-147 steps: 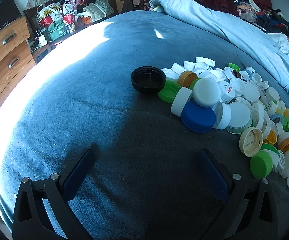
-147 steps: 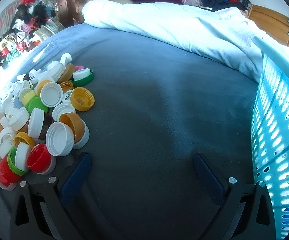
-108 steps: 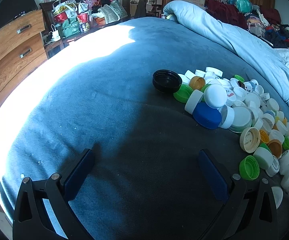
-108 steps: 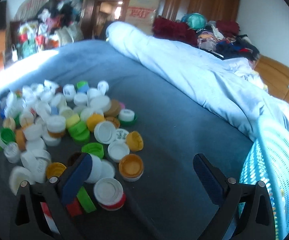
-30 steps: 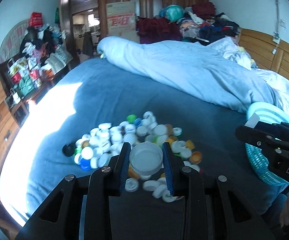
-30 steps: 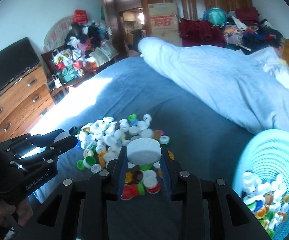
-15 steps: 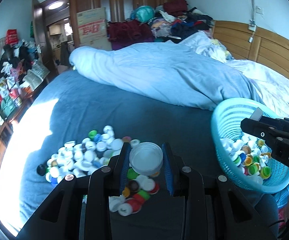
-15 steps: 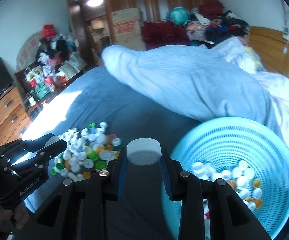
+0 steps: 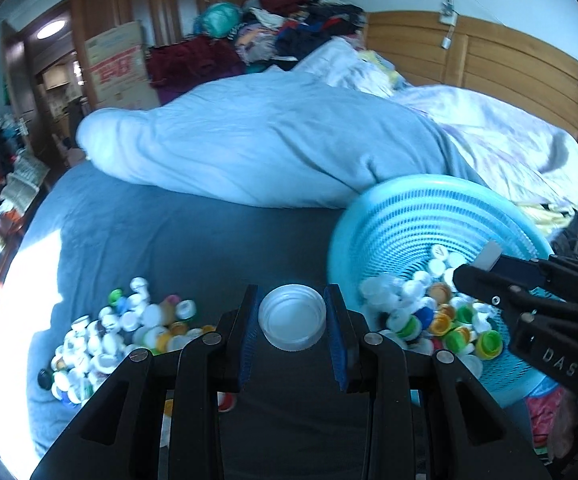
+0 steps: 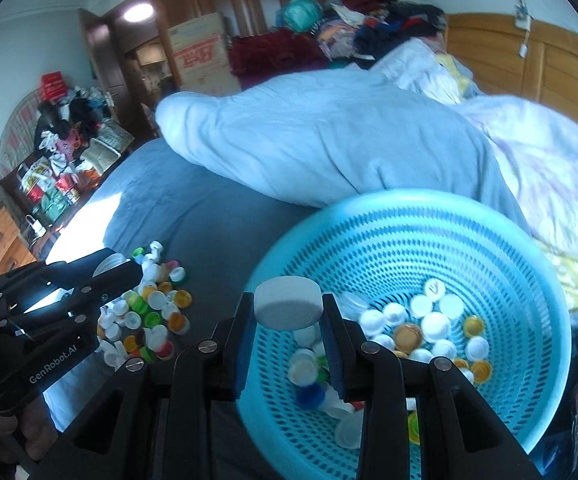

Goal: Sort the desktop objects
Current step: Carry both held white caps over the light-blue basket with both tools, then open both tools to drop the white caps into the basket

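The left claw (image 9: 292, 322) grips a white cap (image 9: 292, 321), open side up, between its blue pads, held above the dark bedspread (image 9: 193, 240) just left of the turquoise basket (image 9: 417, 216). The right claw (image 10: 288, 316) pinches a second white cap (image 10: 288, 307), flat top up, over the near left rim of that basket (image 10: 529, 280), where many sorted caps (image 10: 429, 328) already lie. A loose pile of caps (image 9: 129, 328) waits on the bed to the left.

The main risk appears to lie with the left claw: its cap hangs outside the basket, so opening now would likely drop it onto the bedspread, not among the sorted ones. The right cap sits close above the rim, and a release there could bounce it off the edge and out. Both caps are smooth and held only by their side walls, so a tilt or slack grip might let one slip. The two claws are near each other, and crossing over the basket could knock them together. The basket rests on soft bedding and may tip if bumped.
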`<state>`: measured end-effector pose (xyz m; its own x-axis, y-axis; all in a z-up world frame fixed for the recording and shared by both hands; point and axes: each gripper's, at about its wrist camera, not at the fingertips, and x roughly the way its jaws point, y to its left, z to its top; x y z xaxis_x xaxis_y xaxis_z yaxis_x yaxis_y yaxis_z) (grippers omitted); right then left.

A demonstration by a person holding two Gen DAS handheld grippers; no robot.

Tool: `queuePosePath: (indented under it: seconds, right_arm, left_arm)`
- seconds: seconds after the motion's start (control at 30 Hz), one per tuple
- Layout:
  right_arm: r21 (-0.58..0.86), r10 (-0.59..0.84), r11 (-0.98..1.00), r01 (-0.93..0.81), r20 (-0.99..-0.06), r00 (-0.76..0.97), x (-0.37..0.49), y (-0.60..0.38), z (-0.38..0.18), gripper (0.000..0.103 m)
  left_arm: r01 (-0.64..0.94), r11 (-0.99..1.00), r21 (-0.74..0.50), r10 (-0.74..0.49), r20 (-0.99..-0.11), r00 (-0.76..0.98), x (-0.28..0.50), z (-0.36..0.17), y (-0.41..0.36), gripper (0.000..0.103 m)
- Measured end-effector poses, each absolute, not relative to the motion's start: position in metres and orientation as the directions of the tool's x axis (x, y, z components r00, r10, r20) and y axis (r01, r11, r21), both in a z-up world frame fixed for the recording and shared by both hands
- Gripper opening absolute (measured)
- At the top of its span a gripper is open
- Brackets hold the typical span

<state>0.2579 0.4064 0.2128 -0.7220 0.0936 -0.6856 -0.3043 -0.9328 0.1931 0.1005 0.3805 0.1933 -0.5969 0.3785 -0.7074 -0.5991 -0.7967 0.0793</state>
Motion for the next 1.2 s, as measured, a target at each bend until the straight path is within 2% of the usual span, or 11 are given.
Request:
queuePosePath:
  seconds: [0.4,0.7,1.2]
  right_arm:
    - [0.239,0.103,-0.895,-0.377,-0.711,-0.696,0.281,0.447,0.196,0.035]
    - [0.283,0.078,-0.866,-0.412,-0.739,-0.669,0.294,0.47,0.171,0.035]
    - [0.293,0.074,-0.854,-0.43,-0.75,-0.657,0.299,0.48,0.157,0.035]
  left_arm:
    - [-0.709,-0.701,0.076,0.415,-0.766,-0.491,0.11,0.19,0.457,0.027]
    - [-0.755,-0.651,0.082,0.353,-0.847,-0.397,0.113,0.155,0.489,0.027]
    - [-0.773,-0.626,0.102,0.308,-0.878,-0.366,0.115,0.129,0.511,0.027]
